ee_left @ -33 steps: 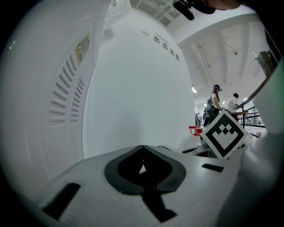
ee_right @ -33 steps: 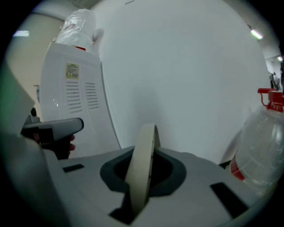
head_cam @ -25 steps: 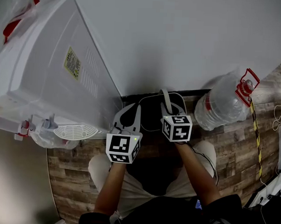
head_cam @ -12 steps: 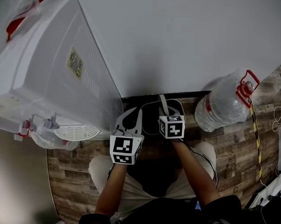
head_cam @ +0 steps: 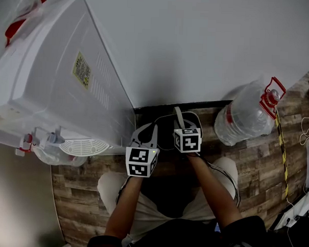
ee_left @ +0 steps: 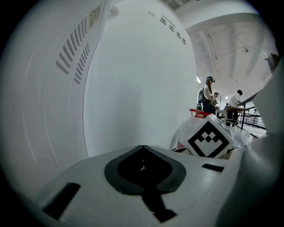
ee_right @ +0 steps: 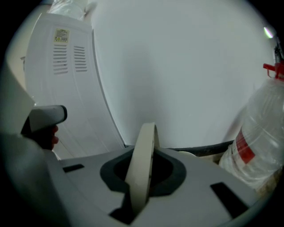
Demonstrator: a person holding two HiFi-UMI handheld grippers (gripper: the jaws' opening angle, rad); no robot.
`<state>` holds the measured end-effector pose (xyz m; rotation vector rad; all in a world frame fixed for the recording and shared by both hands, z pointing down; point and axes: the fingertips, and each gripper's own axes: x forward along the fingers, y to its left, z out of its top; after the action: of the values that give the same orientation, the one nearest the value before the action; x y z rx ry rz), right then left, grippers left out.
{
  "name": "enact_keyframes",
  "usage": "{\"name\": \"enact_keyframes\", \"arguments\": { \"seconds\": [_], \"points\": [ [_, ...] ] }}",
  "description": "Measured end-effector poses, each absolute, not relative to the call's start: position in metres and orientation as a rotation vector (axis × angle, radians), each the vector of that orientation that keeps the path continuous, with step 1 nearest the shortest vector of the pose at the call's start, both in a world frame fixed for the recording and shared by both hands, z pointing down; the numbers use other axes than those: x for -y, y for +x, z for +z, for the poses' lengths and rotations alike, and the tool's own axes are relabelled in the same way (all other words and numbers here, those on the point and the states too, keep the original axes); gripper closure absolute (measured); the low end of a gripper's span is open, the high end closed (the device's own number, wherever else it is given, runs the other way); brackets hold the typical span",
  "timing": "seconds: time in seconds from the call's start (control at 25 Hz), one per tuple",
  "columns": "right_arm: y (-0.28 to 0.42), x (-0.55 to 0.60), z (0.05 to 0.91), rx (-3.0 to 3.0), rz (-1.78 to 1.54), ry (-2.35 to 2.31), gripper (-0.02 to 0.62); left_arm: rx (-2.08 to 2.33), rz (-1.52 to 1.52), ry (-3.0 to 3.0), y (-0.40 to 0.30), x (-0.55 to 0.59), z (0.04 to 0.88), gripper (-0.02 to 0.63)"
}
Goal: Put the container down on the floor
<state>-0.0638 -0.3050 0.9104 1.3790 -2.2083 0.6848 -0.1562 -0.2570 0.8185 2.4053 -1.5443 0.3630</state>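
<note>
Right gripper view: container handle (ee_right: 143,159) pinched between closed jaws

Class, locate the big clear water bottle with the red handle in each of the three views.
Head view: water bottle, right side, on the wooden floor by the wall.
Left gripper view: right of centre, partly hidden.
Right gripper view: far right edge.
Shared landmark: white vented appliance, left in every view.
</note>
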Motion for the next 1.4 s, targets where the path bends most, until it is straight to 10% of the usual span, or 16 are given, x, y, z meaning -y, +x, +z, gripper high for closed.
{"name": "enact_keyframes", "arguments": {
  "seconds": [1.4],
  "points": [
    [-0.065, 0.315, 0.937, 2.144, 0.775, 1.459, 0.56, 1.446, 0.476, 2.198, -0.159, 0.244, 0.915, 0.589]
  ]
}}
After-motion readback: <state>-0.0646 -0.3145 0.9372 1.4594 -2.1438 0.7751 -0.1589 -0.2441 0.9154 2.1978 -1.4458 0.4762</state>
